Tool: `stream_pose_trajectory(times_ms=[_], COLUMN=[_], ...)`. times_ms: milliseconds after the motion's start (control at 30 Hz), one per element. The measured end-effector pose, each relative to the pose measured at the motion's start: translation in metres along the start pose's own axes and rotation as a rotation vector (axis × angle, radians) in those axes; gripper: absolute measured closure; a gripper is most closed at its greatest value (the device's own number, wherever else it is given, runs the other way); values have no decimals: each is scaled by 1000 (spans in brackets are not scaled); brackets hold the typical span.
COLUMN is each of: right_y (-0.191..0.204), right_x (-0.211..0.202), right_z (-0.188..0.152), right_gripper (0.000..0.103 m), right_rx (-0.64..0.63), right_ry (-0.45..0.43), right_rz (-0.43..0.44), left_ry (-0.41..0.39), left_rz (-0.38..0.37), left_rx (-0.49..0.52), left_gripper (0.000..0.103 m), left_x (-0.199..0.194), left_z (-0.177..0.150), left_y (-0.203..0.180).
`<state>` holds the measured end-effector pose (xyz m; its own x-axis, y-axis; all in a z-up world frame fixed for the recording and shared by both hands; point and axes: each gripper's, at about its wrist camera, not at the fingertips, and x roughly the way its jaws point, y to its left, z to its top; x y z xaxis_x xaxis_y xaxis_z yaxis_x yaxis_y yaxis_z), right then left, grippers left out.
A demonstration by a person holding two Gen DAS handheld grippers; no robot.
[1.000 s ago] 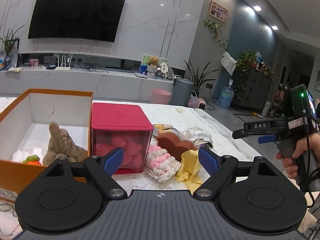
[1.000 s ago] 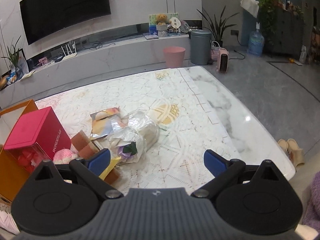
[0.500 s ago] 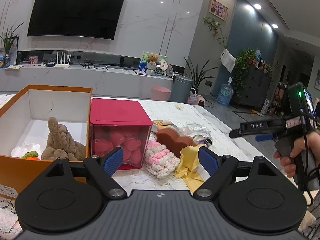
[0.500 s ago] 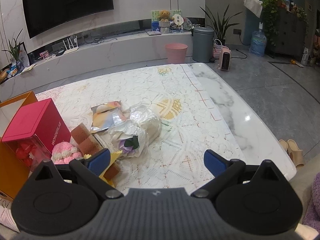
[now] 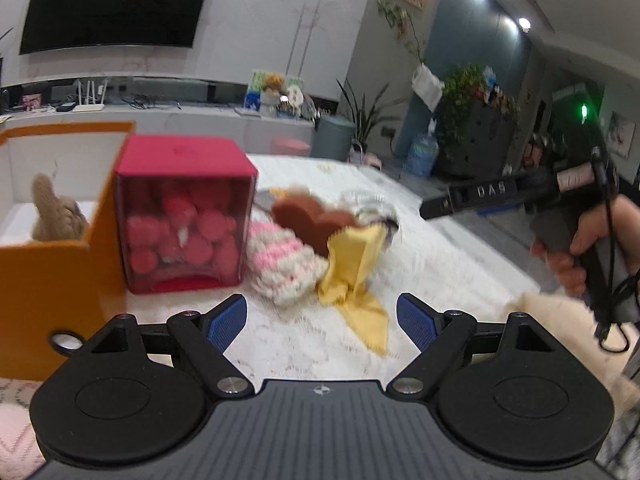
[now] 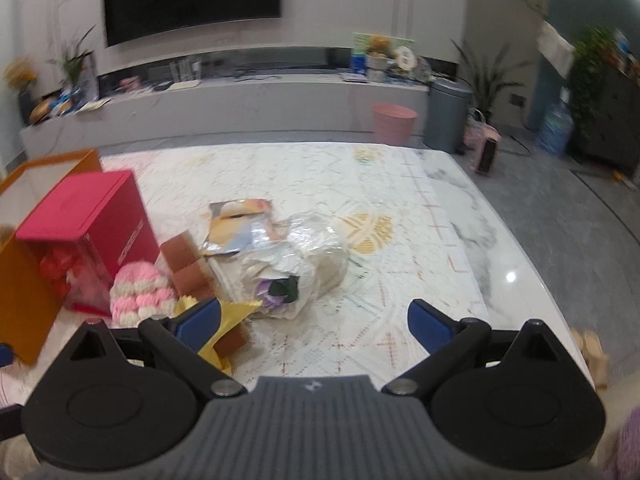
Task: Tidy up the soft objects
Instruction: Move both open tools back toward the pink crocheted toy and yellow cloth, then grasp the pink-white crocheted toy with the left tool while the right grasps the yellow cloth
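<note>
Left to right on the table: orange box with a tan plush inside, red cube touching its side, pink-white knit, brown sponge, yellow cloth, crumpled plastic bag. Left gripper is spread and empty, low, aimed between knit and cloth; right gripper, also spread and empty, hovers near the cloth and bag, held in a hand. Judgement: the knit is the likely next pick, so centre the left jaws on its bulk, clear of the cloth edge touching it, close firmly on the yarn, then lift over the cube into the box.
</note>
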<state>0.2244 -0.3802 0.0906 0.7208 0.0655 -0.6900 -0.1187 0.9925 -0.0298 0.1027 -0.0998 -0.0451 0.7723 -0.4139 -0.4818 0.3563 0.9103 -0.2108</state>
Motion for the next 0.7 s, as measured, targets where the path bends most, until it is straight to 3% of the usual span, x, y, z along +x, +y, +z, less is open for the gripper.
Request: stream_pose_trajectory(times_ms=[133, 400, 533, 700], right_y=[8, 34, 55, 76], right_x=[20, 40, 52, 66], right_z=[-6, -18, -28, -31], right_gripper=[5, 14, 18, 25], right_rx=[-69, -136, -186, -197], right_ry=[6, 68, 116, 149], right_rz=[9, 142, 141, 151], left_ry=[40, 68, 88, 68], left_rz=[5, 85, 53, 82], left_rx=[58, 144, 88, 66], left_gripper=[4, 4, 4, 4], left_x=[23, 68, 74, 64], left_z=[-7, -13, -10, -13], left_y=[-10, -17, -10, -7])
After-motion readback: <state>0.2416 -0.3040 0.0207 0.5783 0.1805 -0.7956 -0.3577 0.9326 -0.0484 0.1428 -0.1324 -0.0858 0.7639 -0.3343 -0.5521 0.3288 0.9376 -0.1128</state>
